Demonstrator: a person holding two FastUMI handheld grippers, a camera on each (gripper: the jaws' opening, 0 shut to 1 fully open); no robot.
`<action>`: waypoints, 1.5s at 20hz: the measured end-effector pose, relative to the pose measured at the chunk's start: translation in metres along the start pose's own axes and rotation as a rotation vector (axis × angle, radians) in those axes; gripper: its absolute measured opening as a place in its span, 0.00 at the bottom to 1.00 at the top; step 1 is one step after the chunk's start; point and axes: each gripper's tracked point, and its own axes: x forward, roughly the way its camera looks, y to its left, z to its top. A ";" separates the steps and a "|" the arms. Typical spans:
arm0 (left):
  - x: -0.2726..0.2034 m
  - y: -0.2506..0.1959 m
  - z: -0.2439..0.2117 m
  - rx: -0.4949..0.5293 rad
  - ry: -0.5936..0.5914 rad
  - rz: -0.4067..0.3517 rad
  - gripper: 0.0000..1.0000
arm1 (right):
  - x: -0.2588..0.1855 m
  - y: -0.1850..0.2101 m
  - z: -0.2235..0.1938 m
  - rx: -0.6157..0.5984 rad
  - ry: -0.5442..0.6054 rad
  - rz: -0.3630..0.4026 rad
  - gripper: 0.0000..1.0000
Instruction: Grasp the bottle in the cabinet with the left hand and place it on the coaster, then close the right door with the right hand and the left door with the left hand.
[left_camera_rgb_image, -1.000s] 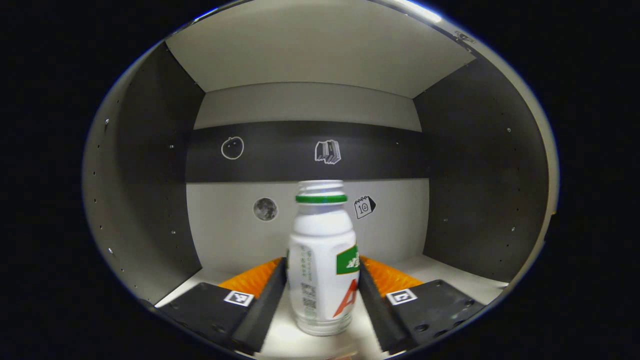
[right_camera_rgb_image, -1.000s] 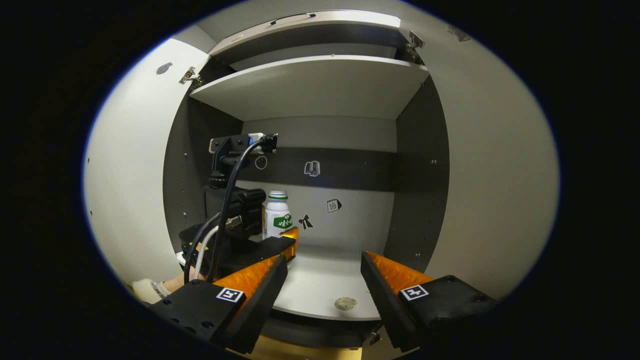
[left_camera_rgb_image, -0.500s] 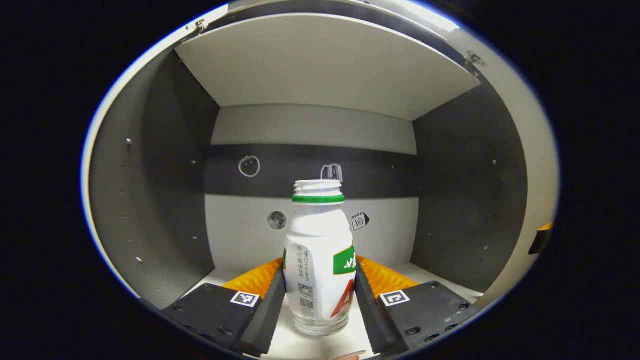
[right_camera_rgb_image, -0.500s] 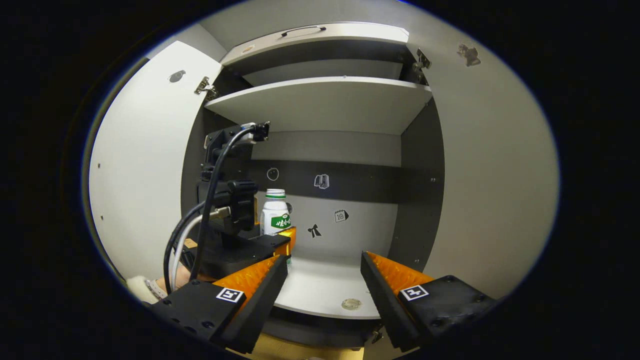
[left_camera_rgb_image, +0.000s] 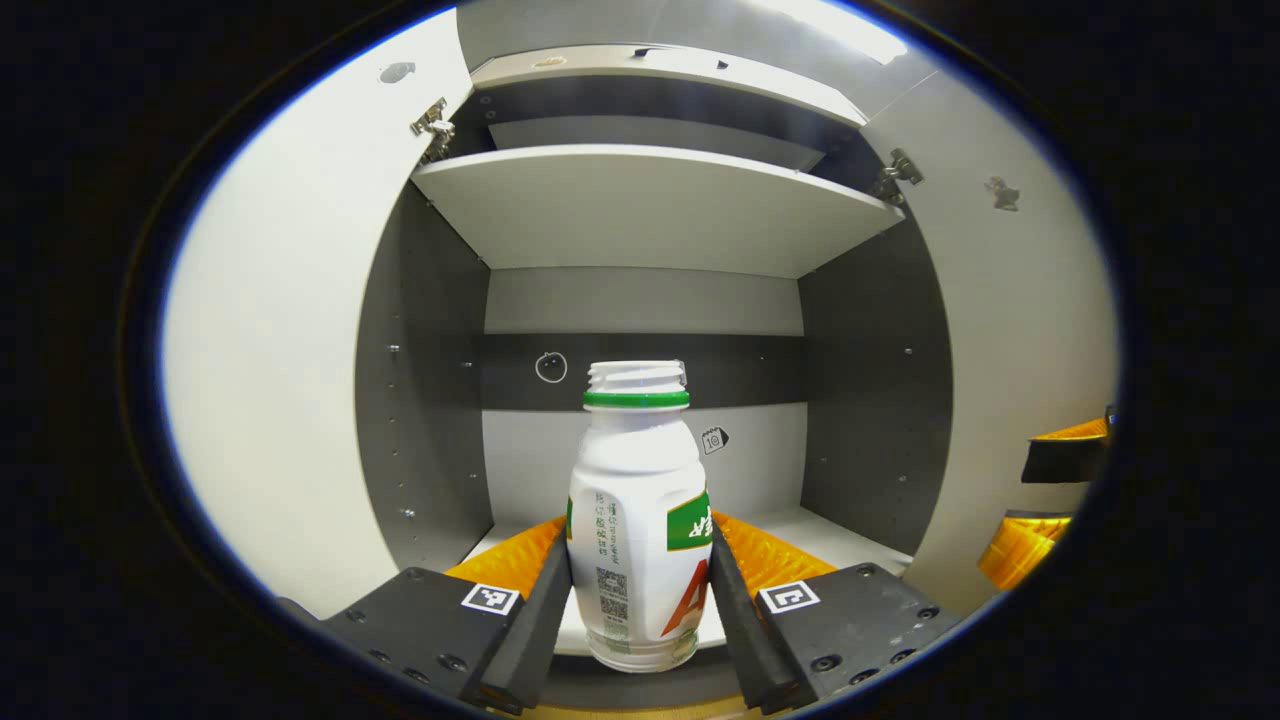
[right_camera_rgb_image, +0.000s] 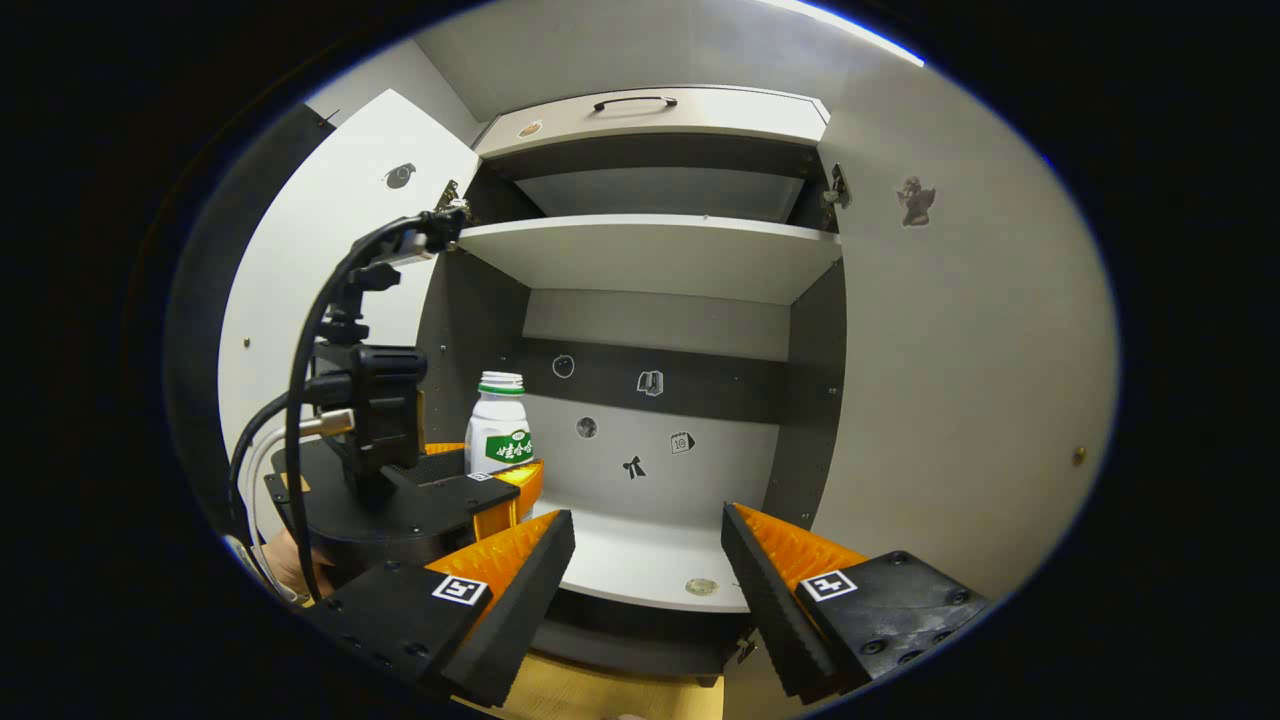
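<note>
Left gripper (left_camera_rgb_image: 640, 590) level in front of the open cabinet (left_camera_rgb_image: 640, 210), both fingers clamped on an upright, capless white bottle (left_camera_rgb_image: 640, 520), held clear of the bottom shelf (right_camera_rgb_image: 650, 560). Right gripper (right_camera_rgb_image: 648, 570) level alongside, fingers spread wide, holding nothing.

The bottle (left_camera_rgb_image: 638, 520) is white with a green neck ring and green label. The cabinet (left_camera_rgb_image: 640, 300) is grey inside with a darker band; its doors (left_camera_rgb_image: 280, 350) are white.

Both views face open cabinet (left_camera_rgb_image: 640, 210) (right_camera_rgb_image: 650, 255) closely; right view farther back.
</note>
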 end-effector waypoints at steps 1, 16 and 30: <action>-0.014 -0.001 -0.001 0.004 -0.001 -0.004 0.72 | -0.008 -0.003 -0.002 0.000 0.007 -0.019 0.97; -0.190 -0.050 -0.088 0.030 0.088 -0.197 0.73 | -0.107 -0.024 -0.033 -0.016 0.077 -0.227 0.97; -0.277 -0.092 -0.258 -0.016 0.140 -0.089 0.72 | -0.129 -0.003 -0.135 -0.041 0.138 -0.048 0.97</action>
